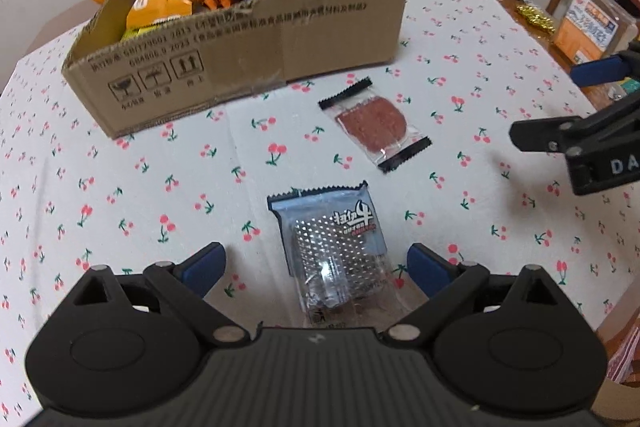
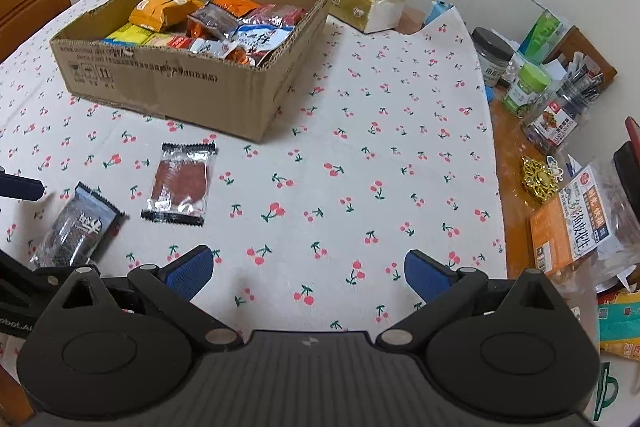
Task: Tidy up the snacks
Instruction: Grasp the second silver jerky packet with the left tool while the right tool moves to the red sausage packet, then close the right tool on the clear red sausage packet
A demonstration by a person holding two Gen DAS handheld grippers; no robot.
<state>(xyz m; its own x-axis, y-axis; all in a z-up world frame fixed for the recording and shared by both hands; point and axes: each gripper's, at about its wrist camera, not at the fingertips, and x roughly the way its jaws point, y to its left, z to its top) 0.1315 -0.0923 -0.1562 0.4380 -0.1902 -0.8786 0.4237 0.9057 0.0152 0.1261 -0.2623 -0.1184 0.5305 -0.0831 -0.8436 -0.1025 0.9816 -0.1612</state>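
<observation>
Packets: two lie outside your box (image 1: 256, 67) (grey (image 1: 332, 247), red (image 1: 374, 125)); grey sits between your left gripper's (image 1: 316, 269) spread fingers; right gripper (image 2: 308, 273) gapes, empty.

two snack packets (image 1: 372, 125) flat, box (image 1: 248, 67) seemingly full

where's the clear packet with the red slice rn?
The clear packet lies flat on the cherry tablecloth, between the cardboard box and the dark foil snack at the open left gripper.
</observation>
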